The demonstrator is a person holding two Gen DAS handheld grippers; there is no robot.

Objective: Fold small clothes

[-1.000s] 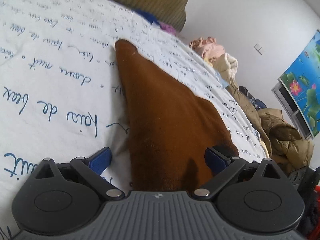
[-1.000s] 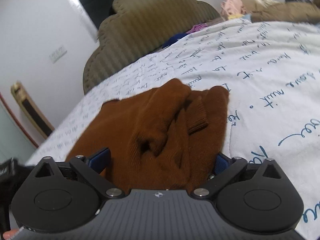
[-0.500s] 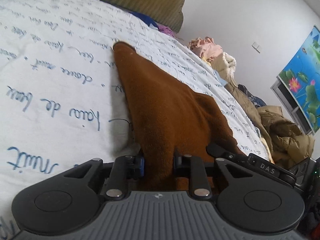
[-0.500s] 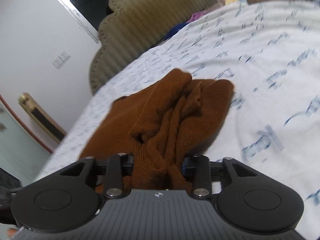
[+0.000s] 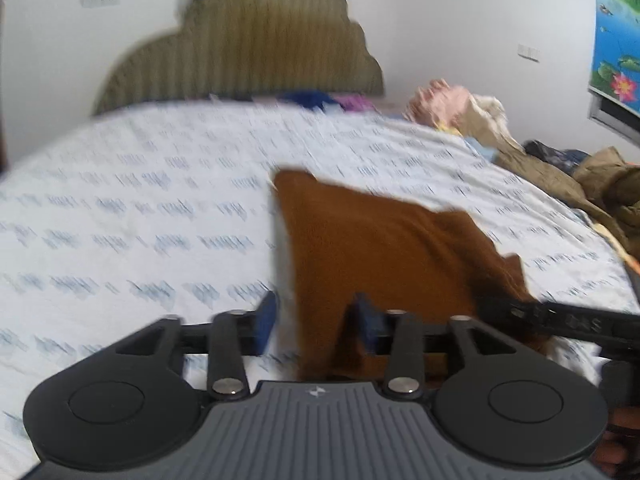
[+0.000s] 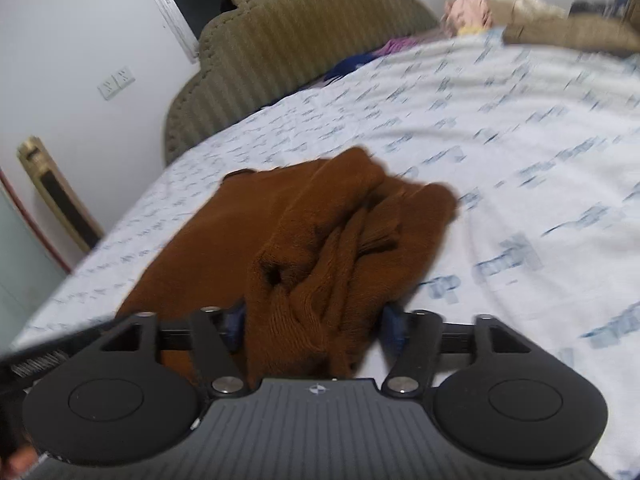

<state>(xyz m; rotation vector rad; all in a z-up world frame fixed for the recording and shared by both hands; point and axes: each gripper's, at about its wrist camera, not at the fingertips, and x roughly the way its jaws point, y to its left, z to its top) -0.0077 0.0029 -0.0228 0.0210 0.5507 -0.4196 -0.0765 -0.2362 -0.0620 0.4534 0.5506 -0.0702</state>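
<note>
1. White bedding [image 5: 140, 208] printed with blue handwriting covers a bed, with a ribbed olive headboard [image 5: 248, 48] against a pale wall behind it.
2. A rust-brown knitted garment [image 5: 368, 248] lies on the bedding at the near edge, partly flat, with a bunched, creased mass on its right side in the right wrist view [image 6: 320, 240].
3. The left gripper [image 5: 316, 320] has its blue-padded jaws partly apart; they have just been opening. The garment's near edge lies between them. A gap shows beside the left pad, so it is not clamped.
4. The right gripper [image 6: 312, 320] has its jaws wider; they too have just been opening. The bunched cloth sits between them, with a gap at the right pad.
5. A heap of pink, cream and tan clothes [image 5: 472, 112] sits at the far right of the bed.
6. Both views are motion-blurred.
</note>
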